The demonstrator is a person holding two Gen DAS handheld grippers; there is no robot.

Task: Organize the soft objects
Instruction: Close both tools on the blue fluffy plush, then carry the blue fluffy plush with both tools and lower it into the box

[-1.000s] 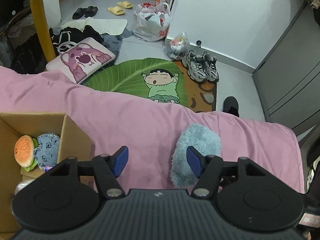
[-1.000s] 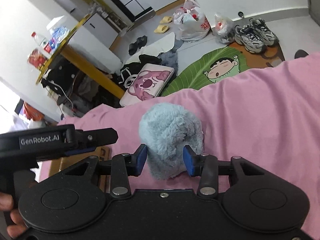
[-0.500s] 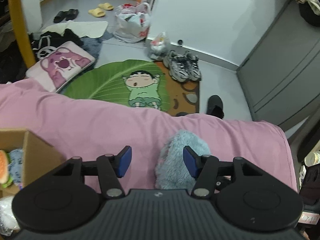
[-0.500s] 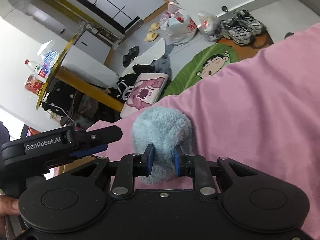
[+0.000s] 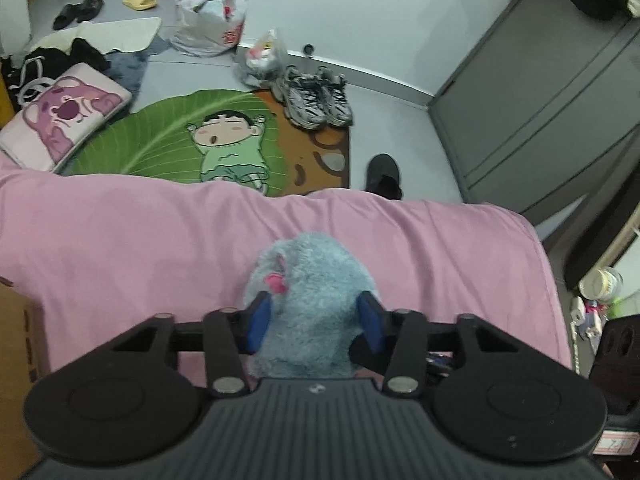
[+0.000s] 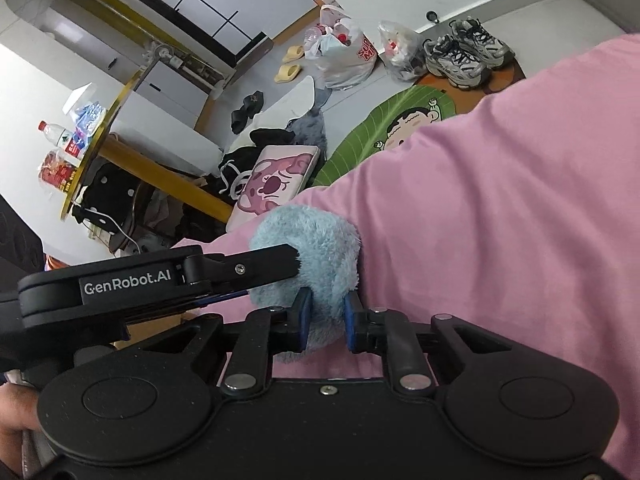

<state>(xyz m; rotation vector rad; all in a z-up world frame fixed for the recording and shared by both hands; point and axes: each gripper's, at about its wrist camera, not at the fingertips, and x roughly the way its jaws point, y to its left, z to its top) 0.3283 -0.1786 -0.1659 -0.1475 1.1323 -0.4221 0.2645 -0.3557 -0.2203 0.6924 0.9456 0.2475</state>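
The right gripper [image 6: 324,316] has its blue pads pressed into the lower part of a fluffy blue plush toy [image 6: 310,256], squeezing the fur to a narrow waist between them, so it is pinching the toy. The left gripper [image 5: 316,316] stands wide, its two blue pads set on either side of the same plush toy [image 5: 310,300]; the fur bulges against both pads, but whether they bear on it or merely flank it cannot be told. Only the left wrist view shows the small pink patch on the toy's upper left side, the brown edge of a cardboard box [image 5: 18,364] at the far left, and a grey cabinet [image 5: 540,112] beyond the bed. Only the right wrist view shows the left gripper from outside, its black body marked GenRobot.AI reaching in from the left with one finger tip sunk in the toy's fur, a bare hand [image 6: 16,408] at the lower left edge, and a yellow-rimmed table [image 6: 100,136] with a bottle on it. The toy sits on the pink bedcover [image 5: 120,248], directly ahead of both grippers and between each one's fingers. Past the bed edge lie a green leaf-shaped rug [image 5: 168,132], a pink bear cushion [image 5: 64,112] and grey sneakers [image 5: 316,96].
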